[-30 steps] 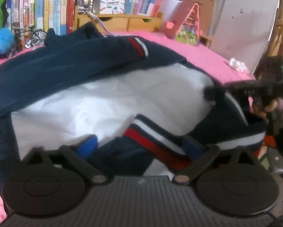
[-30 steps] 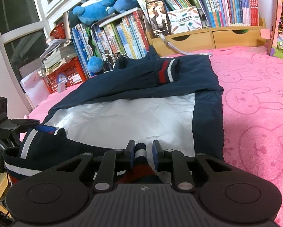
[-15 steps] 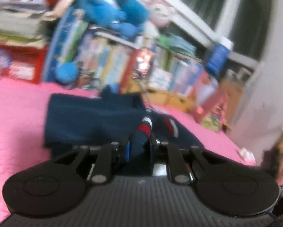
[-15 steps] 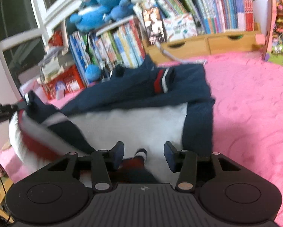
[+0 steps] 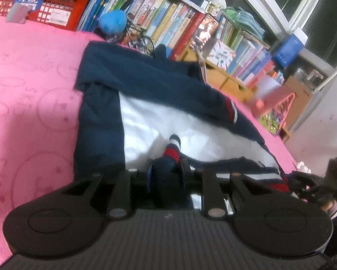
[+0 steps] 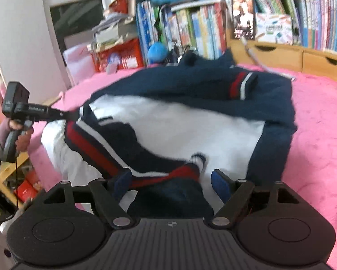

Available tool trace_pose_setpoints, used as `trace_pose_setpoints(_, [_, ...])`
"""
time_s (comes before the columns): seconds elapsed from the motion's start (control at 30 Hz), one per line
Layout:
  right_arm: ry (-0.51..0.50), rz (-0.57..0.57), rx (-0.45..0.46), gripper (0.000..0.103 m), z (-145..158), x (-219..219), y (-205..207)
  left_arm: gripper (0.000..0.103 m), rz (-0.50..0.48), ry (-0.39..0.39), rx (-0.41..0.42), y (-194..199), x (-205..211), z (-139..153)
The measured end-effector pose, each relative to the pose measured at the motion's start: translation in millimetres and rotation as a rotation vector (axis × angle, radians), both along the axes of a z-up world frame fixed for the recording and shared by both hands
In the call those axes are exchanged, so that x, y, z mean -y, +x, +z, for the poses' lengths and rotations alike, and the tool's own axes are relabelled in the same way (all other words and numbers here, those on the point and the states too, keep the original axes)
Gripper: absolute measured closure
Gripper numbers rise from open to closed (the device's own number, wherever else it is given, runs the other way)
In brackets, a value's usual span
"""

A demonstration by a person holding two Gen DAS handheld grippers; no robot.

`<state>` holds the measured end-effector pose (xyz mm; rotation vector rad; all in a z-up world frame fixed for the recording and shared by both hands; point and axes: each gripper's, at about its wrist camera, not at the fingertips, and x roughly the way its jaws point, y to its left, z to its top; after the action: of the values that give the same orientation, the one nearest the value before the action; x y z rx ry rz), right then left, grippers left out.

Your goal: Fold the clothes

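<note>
A navy jacket (image 6: pixel 191 90) lies inside-out on the pink blanket (image 6: pixel 321 135), white lining (image 6: pixel 179 123) up, one striped cuff (image 6: pixel 241 85) folded across its back part. My left gripper (image 5: pixel 166 168) is shut on a bunched end of the red-and-white striped hem (image 6: pixel 96 144); its jaws are opening slightly, with cloth still pressed between them. From the right wrist view, that left gripper (image 6: pixel 75 114) holds the hem's corner lifted at the jacket's left side. My right gripper (image 6: pixel 170 180) is opening, pads wide apart, and the hem lies loose between them.
Books (image 6: pixel 202 29) and wooden drawers (image 6: pixel 281 54) line the blanket's far edge, with a red crate (image 6: pixel 121 56), a blue plush ball (image 6: pixel 157 51) and a small model bicycle (image 5: pixel 139 38). A pink toy house (image 5: pixel 278 110) stands at the far right. The blanket's left edge drops off.
My left gripper closed on the hem's end and swung round with it, rolling. My right gripper let go of the hem and its jaws spread wide.
</note>
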<state>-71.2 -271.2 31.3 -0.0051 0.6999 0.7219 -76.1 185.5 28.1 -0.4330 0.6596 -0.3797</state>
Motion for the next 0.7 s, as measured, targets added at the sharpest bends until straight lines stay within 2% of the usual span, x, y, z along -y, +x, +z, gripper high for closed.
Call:
trace_pose_setpoints(0.03, [0.01, 0.004, -0.013, 0.026, -2.5, -0.5, -0.8, 0.079, 0.0, -0.008, 0.003, -1.3, -3.2, 1.0])
trace_pose_setpoints(0.07, [0.037, 0.001, -0.028, 0.03, -3.8, 0.9, -0.3, 0.079, -0.003, -0.025, 0.003, -0.9, -3.0, 1.2])
trace_pose_setpoints(0.1, [0.058, -0.005, -0.039, 0.042, -3.9, 2.2, -0.4, 0.07, -0.015, -0.052, 0.002, 0.0, -4.2, 0.4])
trace_pose_setpoints(0.13, [0.061, -0.014, -0.047, 0.048, -3.0, 2.2, -1.0, 0.063, -0.026, -0.078, 0.001, 0.9, -5.5, -0.4])
trace_pose_setpoints(0.17, [0.056, -0.028, -0.055, 0.06, -1.7, 1.4, -0.9, 0.048, -0.034, -0.1, 0.005, 2.8, -4.0, -0.6])
trace_pose_setpoints(0.2, [0.054, -0.043, -0.061, 0.07, -0.2, 0.9, -0.8, 0.044, -0.043, -0.121, 0.009, 4.7, -2.6, -0.8])
trace_pose_setpoints(0.23, [0.059, -0.058, -0.061, 0.073, 2.0, 0.9, -0.8, 0.045, -0.052, -0.142, 0.013, 6.6, -1.1, -1.0])
trace_pose_setpoints(0.3, [0.067, -0.089, -0.054, 0.085, 7.3, 1.1, -0.9, 0.084, -0.013, -0.106, 0.014, 9.0, 4.7, 7.0])
trace_pose_setpoints(0.37, [0.073, -0.118, 0.014, 0.086, 24.7, 2.7, -4.2, 0.085, -0.005, -0.134, 0.075, 9.5, 1.8, 23.3])
trace_pose_setpoints(0.47, [0.122, -0.176, 0.153, 0.086, 57.3, 10.3, -8.3, 0.086, 0.028, -0.197, 0.225, 6.4, -9.2, 57.8])
trace_pose_setpoints(0.57, [0.199, -0.251, 0.291, 0.086, 83.3, 21.0, -6.4, 0.086, 0.092, -0.156, 0.3, 8.7, -15.4, 69.8])
trace_pose_setpoints(0.63, [0.199, -0.302, 0.315, 0.084, 84.1, 22.8, 10.2, 0.086, 0.136, -0.129, 0.351, 10.3, -19.5, 77.7])
trace_pose_setpoints(0.7, [0.149, -0.335, 0.238, 0.079, 68.2, 20.5, 37.9, 0.086, 0.197, -0.088, 0.236, 22.7, -25.3, 57.4])
